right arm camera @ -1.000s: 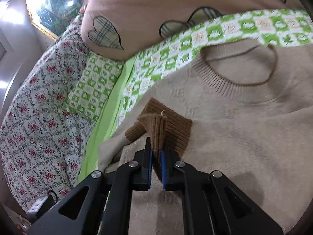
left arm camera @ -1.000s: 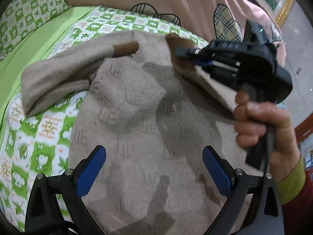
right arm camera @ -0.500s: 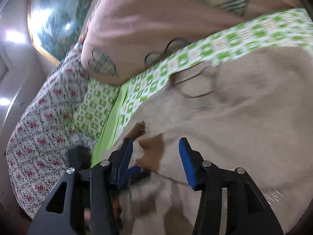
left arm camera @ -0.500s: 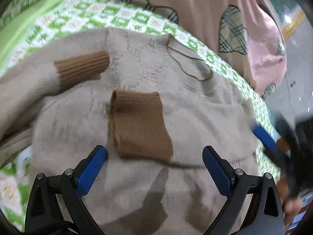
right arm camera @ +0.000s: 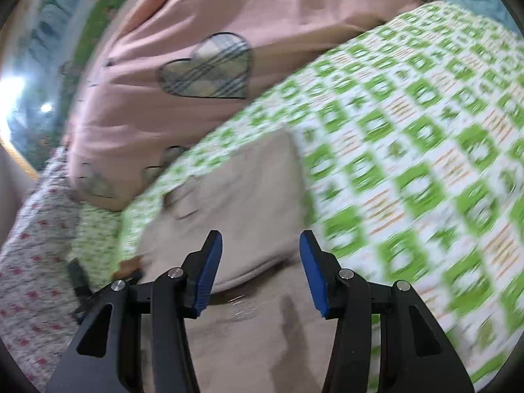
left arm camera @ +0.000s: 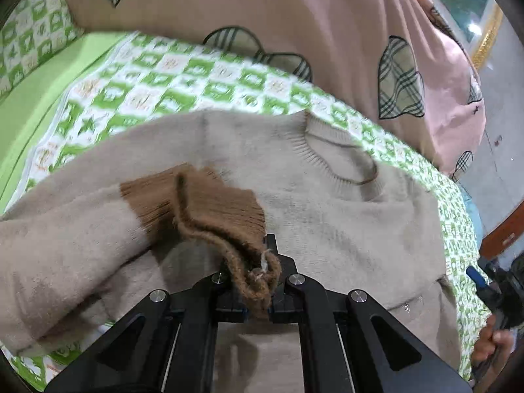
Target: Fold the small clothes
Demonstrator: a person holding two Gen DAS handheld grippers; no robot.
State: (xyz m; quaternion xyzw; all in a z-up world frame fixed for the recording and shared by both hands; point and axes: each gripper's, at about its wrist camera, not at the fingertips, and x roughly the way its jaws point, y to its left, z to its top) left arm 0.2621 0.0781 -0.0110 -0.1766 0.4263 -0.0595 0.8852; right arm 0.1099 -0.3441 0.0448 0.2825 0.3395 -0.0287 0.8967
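Note:
A small beige knitted sweater [left arm camera: 327, 203] with brown ribbed cuffs lies on a green-and-white checked bedsheet [left arm camera: 157, 75], neck opening [left arm camera: 340, 160] toward the back. My left gripper [left arm camera: 258, 281] is shut on a brown sleeve cuff [left arm camera: 209, 209], holding it over the sweater's chest. My right gripper [right arm camera: 258, 268] is open and empty, low over the sweater's folded right edge [right arm camera: 242, 196]. It also shows at the far right of the left wrist view [left arm camera: 491, 291].
A pink quilt with plaid heart patches [left arm camera: 327, 32] is piled along the back of the bed. A floral pillow [right arm camera: 29, 252] lies at the left in the right wrist view. Checked sheet [right arm camera: 409, 163] stretches to the right of the sweater.
The right gripper let go of the brown cuff, opened and swung away to the sweater's right side. The left gripper, open before, has closed on a brown cuff.

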